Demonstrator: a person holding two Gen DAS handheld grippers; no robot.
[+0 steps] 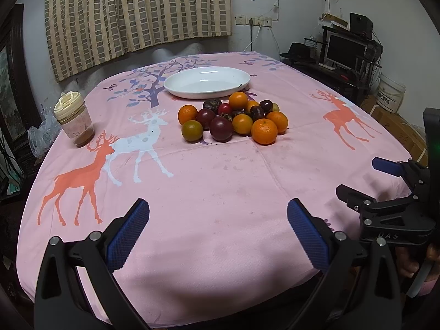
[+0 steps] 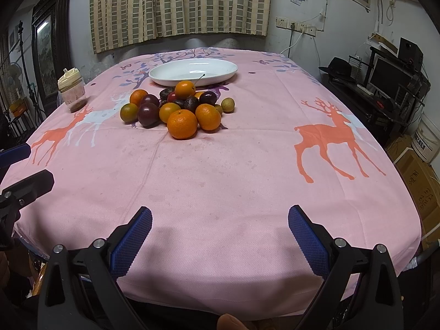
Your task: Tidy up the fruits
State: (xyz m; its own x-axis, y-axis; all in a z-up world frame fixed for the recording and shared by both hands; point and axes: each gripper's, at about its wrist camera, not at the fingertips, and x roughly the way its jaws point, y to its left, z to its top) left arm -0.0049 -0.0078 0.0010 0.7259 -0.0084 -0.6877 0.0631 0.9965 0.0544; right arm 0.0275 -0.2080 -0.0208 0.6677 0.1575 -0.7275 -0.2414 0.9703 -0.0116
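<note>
A heap of fruit (image 1: pixel 233 119) lies mid-table: several oranges, dark purple round fruits, a greenish orange (image 1: pixel 192 130) and small yellow-green ones. It also shows in the right wrist view (image 2: pixel 176 107). An empty white oval plate (image 1: pixel 206 82) (image 2: pixel 192 72) stands just behind the heap. My left gripper (image 1: pixel 218 236) is open and empty above the table's near edge, far from the fruit. My right gripper (image 2: pixel 220 238) is open and empty, also at the near edge; it shows at the right of the left wrist view (image 1: pixel 365 178).
The table has a pink deer-print cloth (image 1: pixel 220 178). A lidded jar (image 1: pixel 74 121) (image 2: pixel 72 92) with brown contents stands at the far left. A desk with a monitor (image 2: pixel 390 77) and boxes is to the right. A curtain (image 1: pixel 137 13) hangs behind.
</note>
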